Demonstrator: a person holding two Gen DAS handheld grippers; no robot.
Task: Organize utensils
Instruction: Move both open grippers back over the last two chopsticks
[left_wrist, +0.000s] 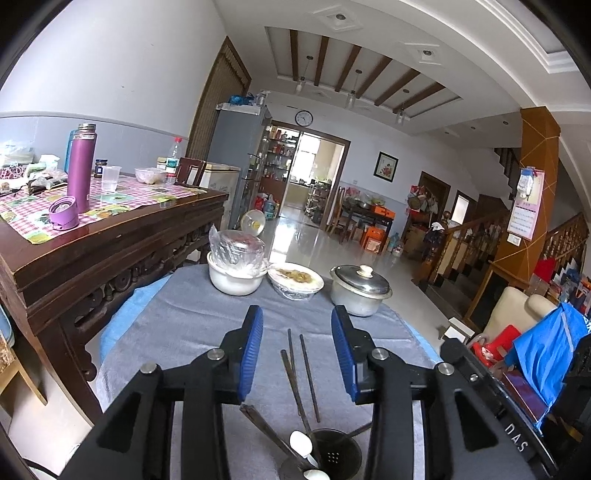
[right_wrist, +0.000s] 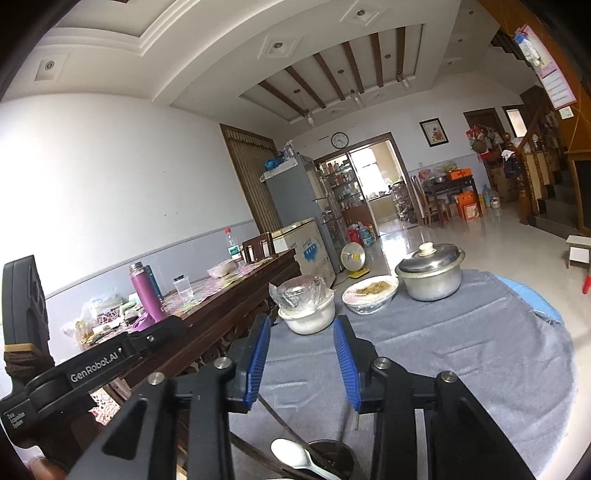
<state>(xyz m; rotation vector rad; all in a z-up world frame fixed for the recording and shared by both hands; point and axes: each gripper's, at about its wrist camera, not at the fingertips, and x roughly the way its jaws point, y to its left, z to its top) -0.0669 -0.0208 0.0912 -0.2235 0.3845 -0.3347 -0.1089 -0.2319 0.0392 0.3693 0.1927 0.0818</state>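
Lying loose on the grey cloth of the tabletop (left_wrist: 192, 332), low in the frame's centre, the chopsticks (left_wrist: 308, 376) look light, stiff, thin and apt to roll, so a pinch near mid-length suits them. Both the left tool (left_wrist: 297, 354) and right tool (right_wrist: 301, 360) stand released, empty; white spoons (left_wrist: 301, 443) lean in the dark holder (left_wrist: 332, 454) at bottom centre.

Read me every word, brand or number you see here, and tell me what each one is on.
"GenRobot.AI": left tool's black body.
"Data Acquisition System": same body, small label.
"DAS": right tool's body.
Wall calendar, freezer print, bottle label: too blurred.
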